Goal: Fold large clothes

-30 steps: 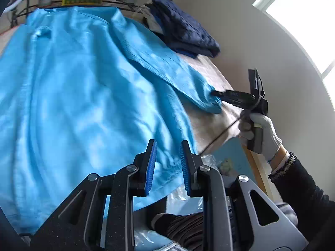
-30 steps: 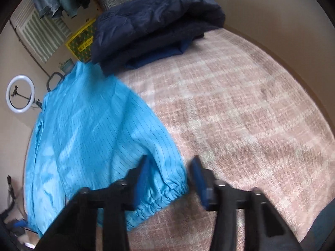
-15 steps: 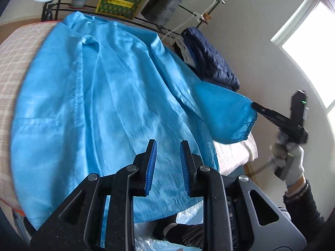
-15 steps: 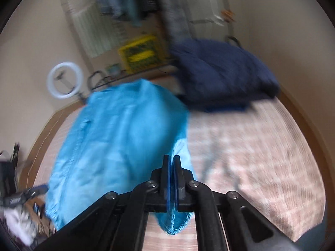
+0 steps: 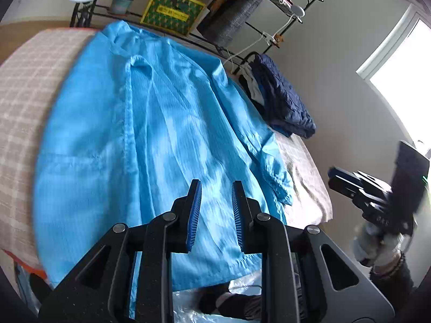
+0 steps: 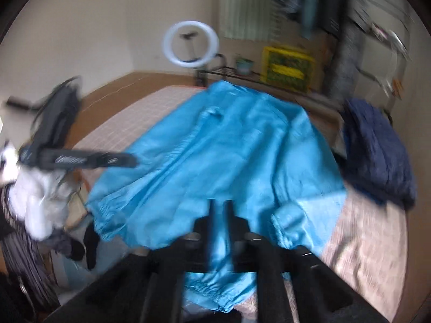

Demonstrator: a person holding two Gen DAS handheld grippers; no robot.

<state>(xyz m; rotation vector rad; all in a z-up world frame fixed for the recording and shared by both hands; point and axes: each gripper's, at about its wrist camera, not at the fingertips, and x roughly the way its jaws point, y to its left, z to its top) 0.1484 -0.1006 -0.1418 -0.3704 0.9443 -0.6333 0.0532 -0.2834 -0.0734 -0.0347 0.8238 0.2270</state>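
blue garment [image 5: 167, 145]: thin cloth, showing a slight sheen, creasing softly | bed cover [image 5: 18, 86]: matt checked woven cloth, looking coarse | navy quilted jacket [image 5: 282, 102]: lying puffy and matt | left gripper [image 5: 215, 199]: matt black grainy plastic, ribbed blue pads, showing metal pins | plastic bag [image 5: 188, 306]: glinting glossy

My left gripper [image 5: 215, 202] hovers with jaws parted and empty over the blue coat [image 5: 150, 145] spread on the checked bed [image 5: 24, 86].
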